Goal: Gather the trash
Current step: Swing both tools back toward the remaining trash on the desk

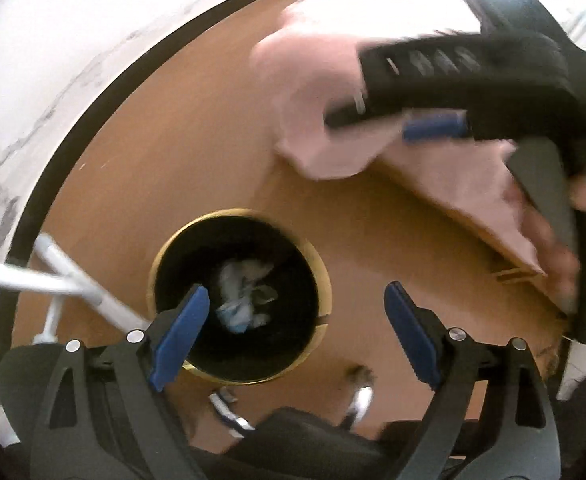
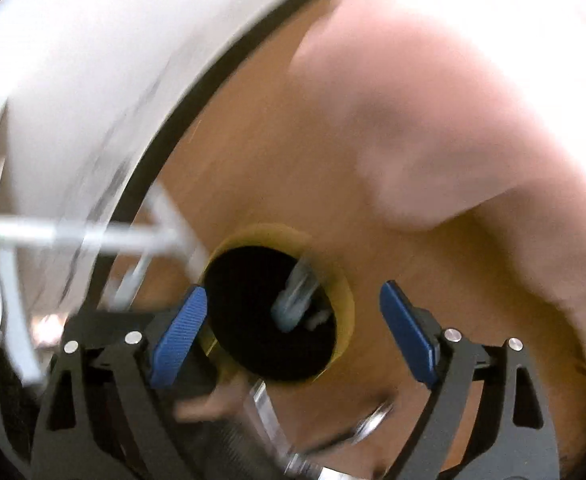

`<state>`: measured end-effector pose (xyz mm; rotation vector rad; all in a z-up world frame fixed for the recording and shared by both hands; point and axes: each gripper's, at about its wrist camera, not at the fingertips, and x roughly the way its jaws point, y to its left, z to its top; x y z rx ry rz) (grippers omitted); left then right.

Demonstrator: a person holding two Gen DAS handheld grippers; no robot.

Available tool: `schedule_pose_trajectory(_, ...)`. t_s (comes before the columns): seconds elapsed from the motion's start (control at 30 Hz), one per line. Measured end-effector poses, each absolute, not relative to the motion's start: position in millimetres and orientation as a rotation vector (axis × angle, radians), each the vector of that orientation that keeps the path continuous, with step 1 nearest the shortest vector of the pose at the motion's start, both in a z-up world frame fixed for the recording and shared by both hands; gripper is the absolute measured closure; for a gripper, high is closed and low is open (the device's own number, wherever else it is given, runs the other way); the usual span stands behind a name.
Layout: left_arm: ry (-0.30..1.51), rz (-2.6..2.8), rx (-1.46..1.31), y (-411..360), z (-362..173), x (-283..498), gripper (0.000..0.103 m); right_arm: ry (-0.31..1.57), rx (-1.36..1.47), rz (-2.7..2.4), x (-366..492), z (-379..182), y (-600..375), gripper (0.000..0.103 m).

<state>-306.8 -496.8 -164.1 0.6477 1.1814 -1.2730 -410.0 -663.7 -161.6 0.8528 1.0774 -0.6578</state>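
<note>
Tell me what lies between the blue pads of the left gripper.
Nothing is held there. The left wrist view shows crumpled white trash far below, inside the gold-rimmed black bin, under the open left gripper.

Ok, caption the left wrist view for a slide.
Open left gripper above a gold-rimmed bin holding crumpled trash, pink cloth nearby.

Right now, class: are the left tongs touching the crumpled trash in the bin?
Apart. The left wrist view shows the left tongs open and empty above the bin, with the crumpled trash lying deep inside.
</note>
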Motion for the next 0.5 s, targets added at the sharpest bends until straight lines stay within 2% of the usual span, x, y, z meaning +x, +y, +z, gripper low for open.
schedule_pose_trajectory(0.07, 1.135, -1.358, 0.602, -499.2, -129.8, -321.3, 0.016, 0.931, 0.692, -0.847, -431.6, -111.8, -662.5, 0.013)
schedule_pose_trajectory(0.1, 1.092, -1.41, 0.573, -497.7, -107.7, -327.8, 0.015, 0.853, 0.611, -0.912, -441.1, -88.4, -658.1, 0.006)
schedule_pose_trajectory(0.13, 1.052, -1.45, 0.549, -495.7, -87.8, -332.1, 0.009, 0.744, 0.494, -0.979, -452.4, -55.0, -647.8, 0.006)
schedule_pose_trajectory(0.23, 0.91, -1.541, 0.445, -472.5, -15.9, -329.7, 0.007, 0.626, 0.303, -1.043, -455.9, -0.6, -621.9, 0.006)
schedule_pose_trajectory(0.33, 0.791, -1.473, 0.375, -436.6, 27.9, -304.2, 0.007, 0.586, 0.239, -1.014, -436.7, 27.1, -597.6, 0.006)
schedule_pose_trajectory(0.5, 0.61, -1.144, 0.236, -329.9, 95.2, -219.6, 0.006, 0.502, 0.193, -0.825, -370.7, 54.5, -542.5, 0.006)
